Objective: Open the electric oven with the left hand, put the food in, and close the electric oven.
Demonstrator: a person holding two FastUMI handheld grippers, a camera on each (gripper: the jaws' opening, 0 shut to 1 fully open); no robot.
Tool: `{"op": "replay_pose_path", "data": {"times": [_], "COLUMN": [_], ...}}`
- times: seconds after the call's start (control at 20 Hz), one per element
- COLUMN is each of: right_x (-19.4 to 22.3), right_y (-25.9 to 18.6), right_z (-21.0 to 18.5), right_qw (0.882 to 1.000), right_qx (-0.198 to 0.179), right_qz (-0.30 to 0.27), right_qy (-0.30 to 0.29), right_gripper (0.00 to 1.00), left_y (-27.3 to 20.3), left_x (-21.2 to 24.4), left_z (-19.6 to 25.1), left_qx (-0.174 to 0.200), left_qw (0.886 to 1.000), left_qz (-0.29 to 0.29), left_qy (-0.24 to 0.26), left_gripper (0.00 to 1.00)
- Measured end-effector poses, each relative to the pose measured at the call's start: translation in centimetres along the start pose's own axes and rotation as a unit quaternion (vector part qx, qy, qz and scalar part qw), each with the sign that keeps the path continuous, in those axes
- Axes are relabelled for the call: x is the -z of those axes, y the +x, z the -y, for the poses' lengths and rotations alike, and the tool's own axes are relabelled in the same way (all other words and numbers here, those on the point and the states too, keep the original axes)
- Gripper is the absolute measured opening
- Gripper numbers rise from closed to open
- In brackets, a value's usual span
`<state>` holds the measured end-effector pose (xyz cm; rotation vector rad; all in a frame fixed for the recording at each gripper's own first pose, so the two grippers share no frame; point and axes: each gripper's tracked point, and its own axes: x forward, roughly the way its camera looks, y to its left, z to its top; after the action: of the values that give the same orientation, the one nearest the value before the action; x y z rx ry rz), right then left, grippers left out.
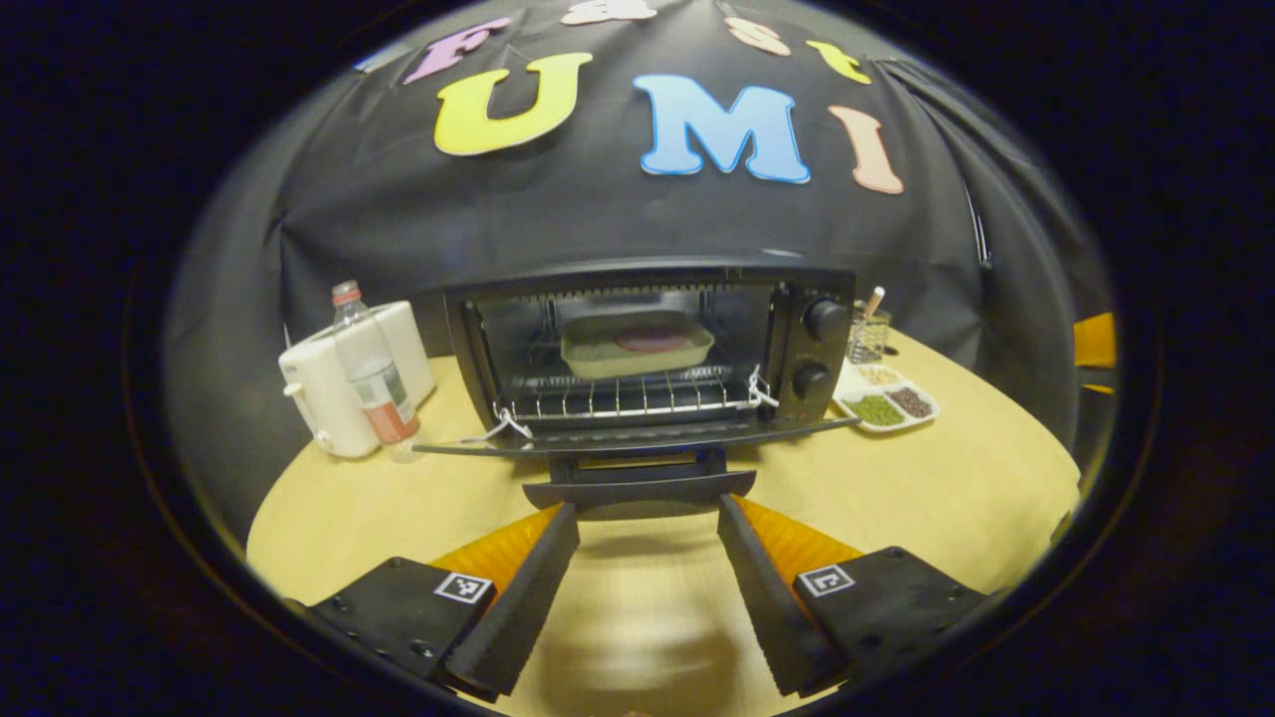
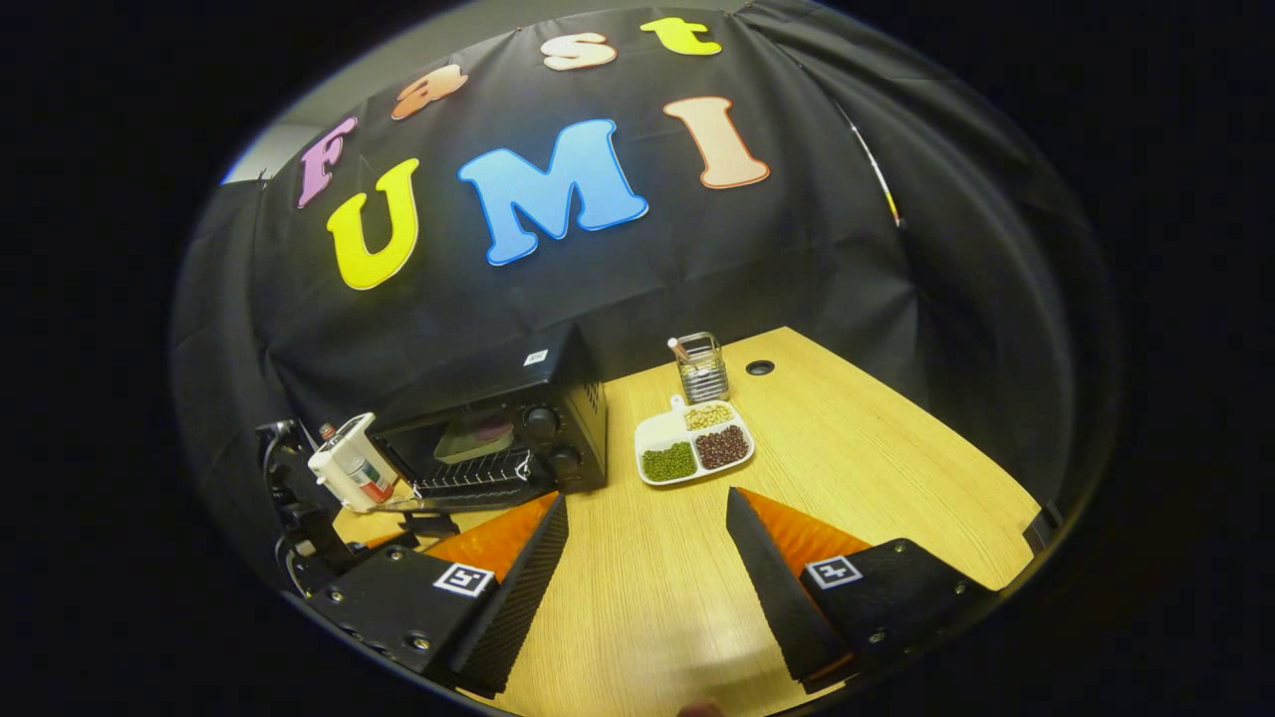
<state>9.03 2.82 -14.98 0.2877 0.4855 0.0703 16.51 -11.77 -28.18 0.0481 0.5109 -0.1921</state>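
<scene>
A black electric oven (image 1: pixel 647 344) stands on the wooden table, its door (image 1: pixel 637 438) folded down flat with the handle (image 1: pixel 637 490) toward me. On the wire rack inside rests a pale baking dish (image 1: pixel 637 344) holding a pinkish piece of food (image 1: pixel 649 340). My left gripper (image 1: pixel 647 508) is open, its fingertips just below the door handle, holding nothing. In the right gripper view the oven (image 2: pixel 498 428) sits at the left with the dish (image 2: pixel 474 438) inside. My right gripper (image 2: pixel 647 508) hovers open over bare table, away from the oven. The other gripper (image 2: pixel 299 518) shows dark at the far left.
A white appliance (image 1: pixel 334 383) and a clear bottle (image 1: pixel 374 373) stand left of the oven. Right of it are a divided plate of beans (image 1: pixel 887 398) (image 2: pixel 692 448) and a wire cup (image 1: pixel 869 334) (image 2: pixel 702 368). A cable hole (image 2: pixel 759 367) lies near the back wall.
</scene>
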Motion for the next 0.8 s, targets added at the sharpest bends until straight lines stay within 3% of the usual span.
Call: {"op": "replay_pose_path", "data": {"times": [0.05,0.15,0.3,0.35,0.4,0.45,0.65,0.75,0.8], "right_x": [-0.1,-0.3,-0.6,-0.4,-0.6,-0.9,-3.1,-4.0,-4.6], "right_y": [0.1,0.0,-0.2,-0.4,-0.7,-1.1,-2.9,-4.0,-4.6], "right_z": [0.0,-0.1,-0.1,0.2,0.2,0.2,-0.6,-0.9,-1.0], "right_qw": [1.000,1.000,1.000,1.000,1.000,1.000,0.998,0.995,0.993], "right_qx": [0.000,0.000,-0.001,-0.003,-0.004,-0.004,-0.016,-0.024,-0.028], "right_qz": [0.000,0.003,0.008,0.011,0.015,0.020,0.054,0.075,0.087], "right_qy": [0.001,0.004,0.005,0.004,-0.001,-0.008,-0.035,-0.057,-0.070], "right_gripper": [0.98,0.98,0.98,0.98,0.98,0.98,0.98,0.98,0.98], "left_y": [-0.2,-0.2,0.8,1.6,1.5,1.0,-3.1,-6.4,-8.2], "left_x": [-1.0,-3.0,-6.6,-8.3,-9.8,-11.0,-15.1,-16.6,-17.2], "left_z": [0.0,-0.1,-0.9,-1.1,-1.3,-1.4,-0.2,0.5,0.9], "left_qx": [-0.001,-0.001,-0.007,-0.010,-0.012,-0.013,-0.003,0.001,0.001], "left_qw": [1.000,0.999,0.997,0.996,0.995,0.994,0.989,0.987,0.985], "left_qz": [0.013,0.036,0.071,0.082,0.095,0.106,0.145,0.163,0.172], "left_qy": [0.003,0.008,0.023,0.027,0.028,0.027,0.014,0.013,0.010], "left_gripper": [0.91,1.00,1.00,0.96,1.00,0.96,1.00,0.91,1.00]}}
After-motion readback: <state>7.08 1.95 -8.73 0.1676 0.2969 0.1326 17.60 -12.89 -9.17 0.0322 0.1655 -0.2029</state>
